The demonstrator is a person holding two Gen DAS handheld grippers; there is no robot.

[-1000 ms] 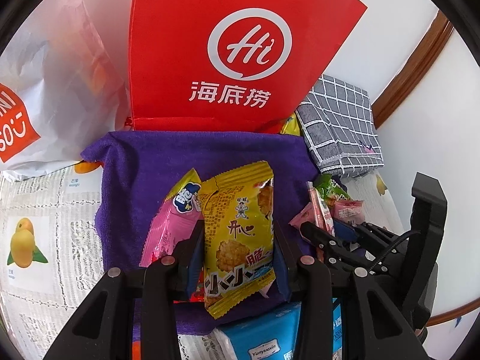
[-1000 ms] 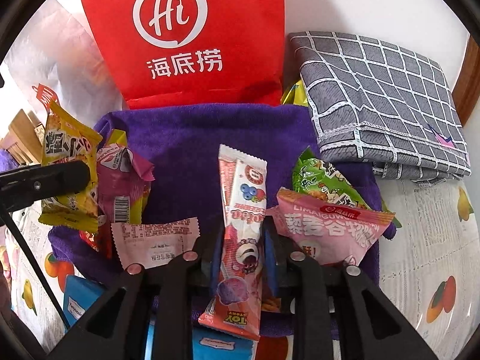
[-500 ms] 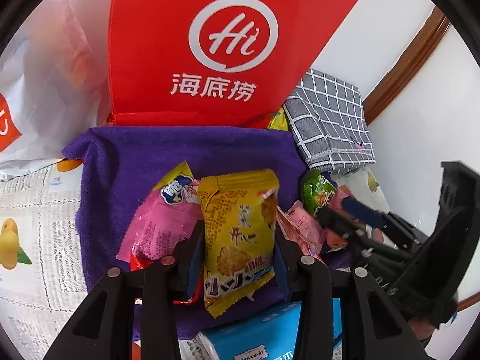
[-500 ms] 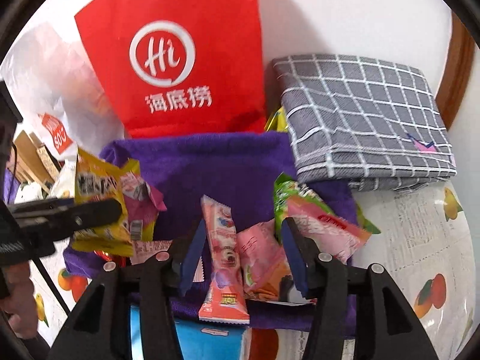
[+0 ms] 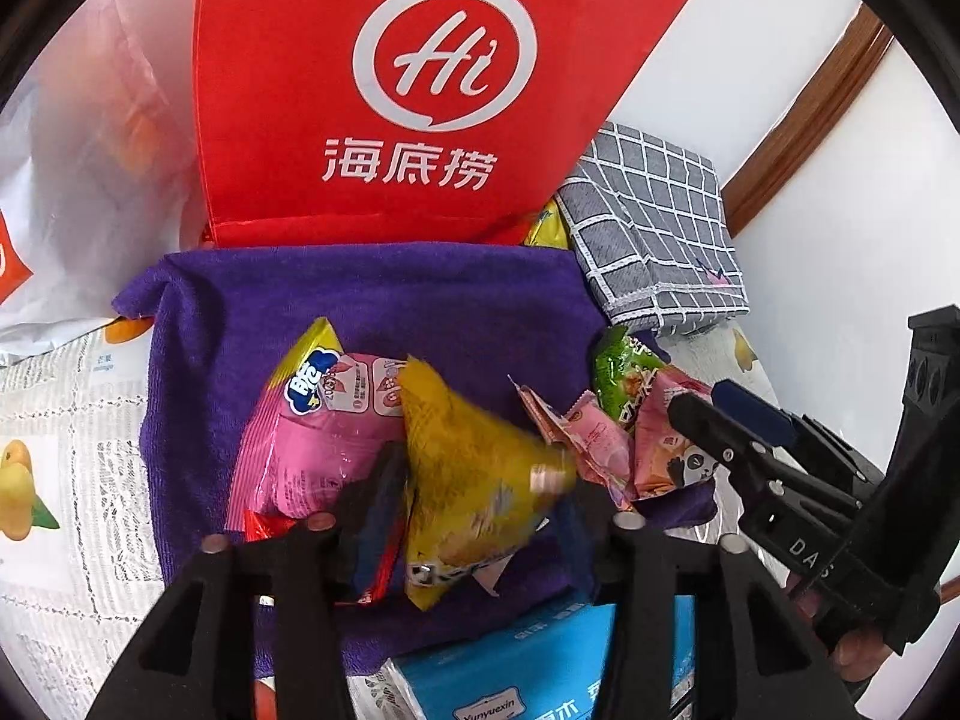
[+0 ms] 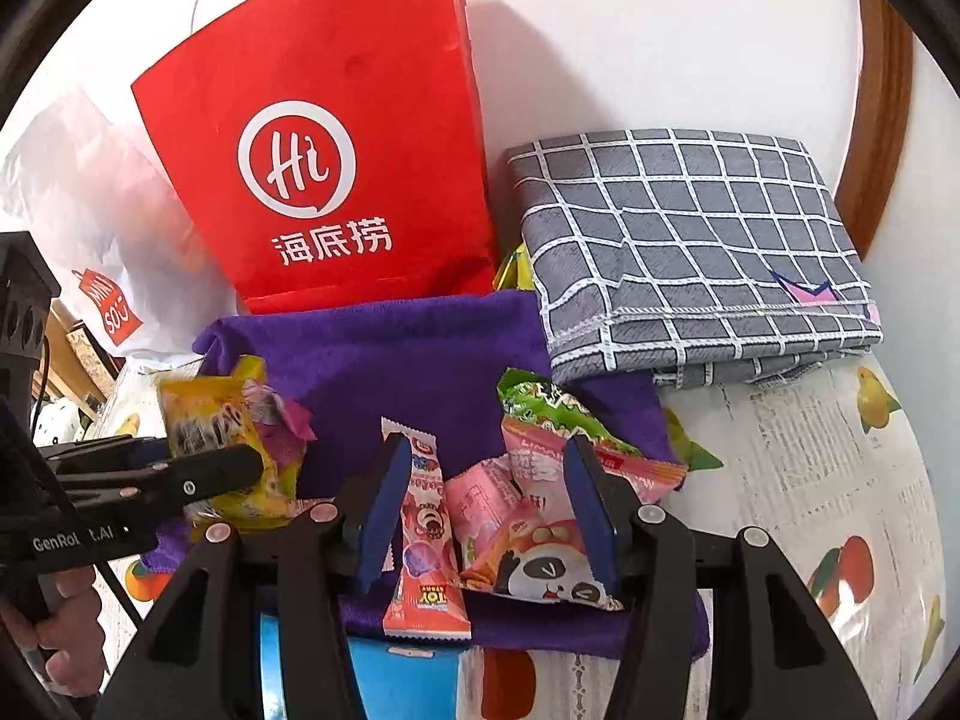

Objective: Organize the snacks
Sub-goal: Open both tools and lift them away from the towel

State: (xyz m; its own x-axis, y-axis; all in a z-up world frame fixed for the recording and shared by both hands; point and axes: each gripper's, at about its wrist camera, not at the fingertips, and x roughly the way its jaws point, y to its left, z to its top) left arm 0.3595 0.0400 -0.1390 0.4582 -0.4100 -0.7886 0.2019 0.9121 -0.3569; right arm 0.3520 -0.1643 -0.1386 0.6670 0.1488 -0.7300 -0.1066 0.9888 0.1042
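Several snack packets lie on a purple towel. My left gripper has opened; a blurred yellow cracker packet lies tilted between its wide jaws, beside a pink packet. My right gripper is open above a pink stick packet and a panda packet, gripping neither. A green packet lies just beyond. The left gripper also shows in the right wrist view, the right gripper in the left wrist view.
A red paper bag stands behind the towel. A folded grey checked cloth lies at the right. A white plastic bag sits at the left. A blue tissue pack lies near me.
My left gripper opened and let go of the yellow packet, which tips over. My right gripper let go of the pink stick packet, opened wide and drew back.
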